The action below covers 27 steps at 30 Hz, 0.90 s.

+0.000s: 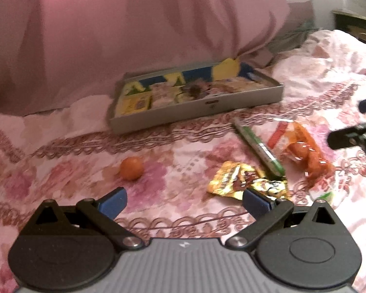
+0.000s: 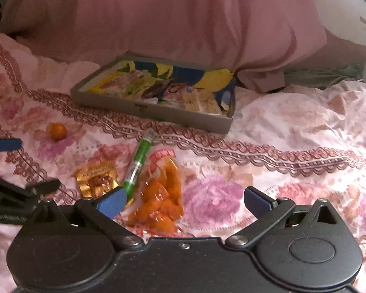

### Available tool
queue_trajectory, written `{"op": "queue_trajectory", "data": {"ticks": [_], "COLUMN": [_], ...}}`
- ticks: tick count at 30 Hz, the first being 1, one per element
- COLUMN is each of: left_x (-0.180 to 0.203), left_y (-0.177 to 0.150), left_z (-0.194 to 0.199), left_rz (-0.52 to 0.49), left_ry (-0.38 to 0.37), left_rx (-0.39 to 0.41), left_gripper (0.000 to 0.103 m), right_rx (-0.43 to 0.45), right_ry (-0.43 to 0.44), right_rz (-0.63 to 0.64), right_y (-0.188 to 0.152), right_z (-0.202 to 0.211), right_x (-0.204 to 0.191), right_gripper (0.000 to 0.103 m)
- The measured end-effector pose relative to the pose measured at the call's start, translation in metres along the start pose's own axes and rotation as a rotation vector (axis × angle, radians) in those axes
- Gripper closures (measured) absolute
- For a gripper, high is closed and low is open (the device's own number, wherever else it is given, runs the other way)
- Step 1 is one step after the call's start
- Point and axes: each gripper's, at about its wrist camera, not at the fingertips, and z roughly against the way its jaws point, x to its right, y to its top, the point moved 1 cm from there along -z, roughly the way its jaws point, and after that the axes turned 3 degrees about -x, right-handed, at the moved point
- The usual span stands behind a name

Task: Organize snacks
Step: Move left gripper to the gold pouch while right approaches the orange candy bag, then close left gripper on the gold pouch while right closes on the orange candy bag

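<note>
Both tools stand idle over the bed. The left gripper (image 1: 184, 201) has its jaws spread wide with nothing between them, and the right gripper (image 2: 184, 201) is likewise wide and empty; that spread suits a reach for loose packets, in my judgement.

The grey tray (image 2: 156, 116) lies on the floral bedspread (image 2: 292, 127) against the pink pillow (image 2: 183, 24), which likely keeps it from sliding back. It already holds several packets, laid flat and overlapping, so sorting appears partly done.

Four items remain outside, near the tools:
- a small orange fruit (image 1: 131, 168), alone and well apart from the rest, ahead of the left tool
- a yellow wrapper (image 1: 246, 180), crumpled, just beside the left tool's right finger
- a green tube (image 2: 139, 161), lying slantwise with its far end pointing at the tray
- a clear bag of orange snacks (image 2: 161, 195), just beside the tube and nearest the right tool's left finger

The tube and the yellow wrapper touch or overlap at one end; which, I cannot tell. The soft, wrinkled cover may let thin packets sink, making a pinch awkward
</note>
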Motion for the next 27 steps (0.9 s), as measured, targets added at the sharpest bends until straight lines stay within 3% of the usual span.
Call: {"op": "queue_trajectory", "data": {"ticks": [3,7,15,23,24,27], "left_x": [0.001,-0.007,-0.004,-0.002,-0.003,-0.005], "left_y": [0.000,-0.003,-0.008,-0.009,-0.009,-0.009], "left_z": [-0.005,-0.008,-0.012,-0.032,-0.036,-0.043], "left_rz": [0.008,0.120,0.150,0.257,0.275,0.318], "left_ry": [-0.083,-0.223,-0.357,-0.504,-0.520,-0.546], "left_rx": [-0.025,-0.066,-0.074,-0.116,-0.124,-0.126], "left_gripper": [0.000,0.000,0.001,0.021,0.023,0.025], "right_rx": [0.008,-0.042,-0.160,-0.196,-0.207,-0.217], "right_ry": [0.054,0.055,0.089,0.127,0.123,0.131], "right_rz": [-0.009,-0.005,-0.082,-0.091,-0.081,-0.086], "right_y": [0.004,0.004,-0.004,-0.002,-0.003,-0.003], "right_z": [-0.004,-0.016,-0.039,-0.059,-0.062,-0.065], "right_x": [0.000,-0.001,0.005,0.003,0.002,0.005], "right_gripper": [0.001,0.001,0.012,0.028,0.034,0.037]}}
